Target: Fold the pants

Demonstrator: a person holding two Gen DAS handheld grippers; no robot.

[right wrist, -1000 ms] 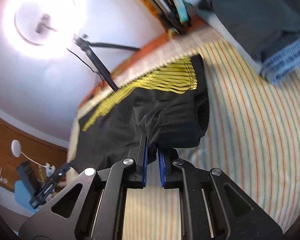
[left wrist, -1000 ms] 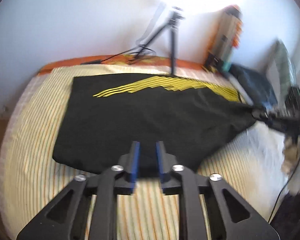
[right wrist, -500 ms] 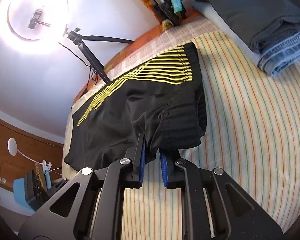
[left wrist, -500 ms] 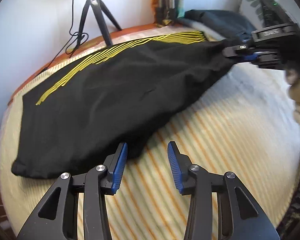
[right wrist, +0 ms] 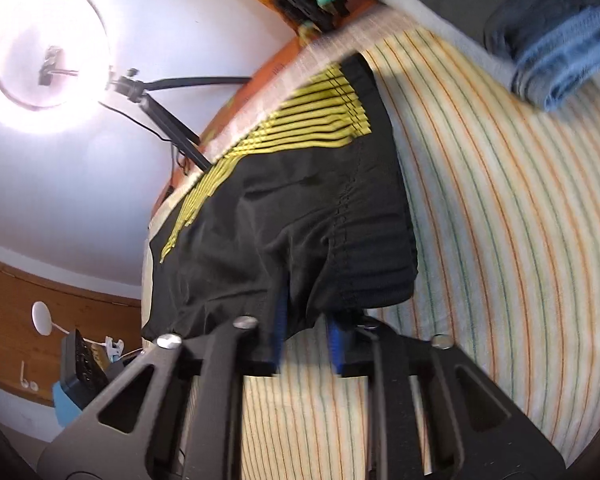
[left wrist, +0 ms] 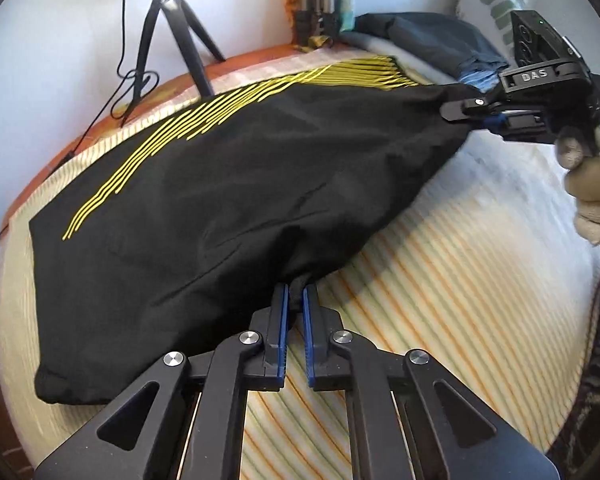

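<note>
Black pants (left wrist: 228,184) lie on the striped bed (left wrist: 440,280), both the left tongs (left wrist: 295,294) and right tongs (right wrist: 306,316) pinch an edge, so you lift evenly and keep cloth tight.

Left gripper (left wrist: 295,300): two matte black fingers with ribbed blue pads, carried on black triangular linkage arms with cut-out windows and four round silver screws. Right gripper (right wrist: 306,326): same build, blurred in its own view. In the left view its black housing bears white lettering, apparently "DAS", and a small green light. The hand (left wrist: 590,184) gripping it wears a light-coloured glove.
</note>
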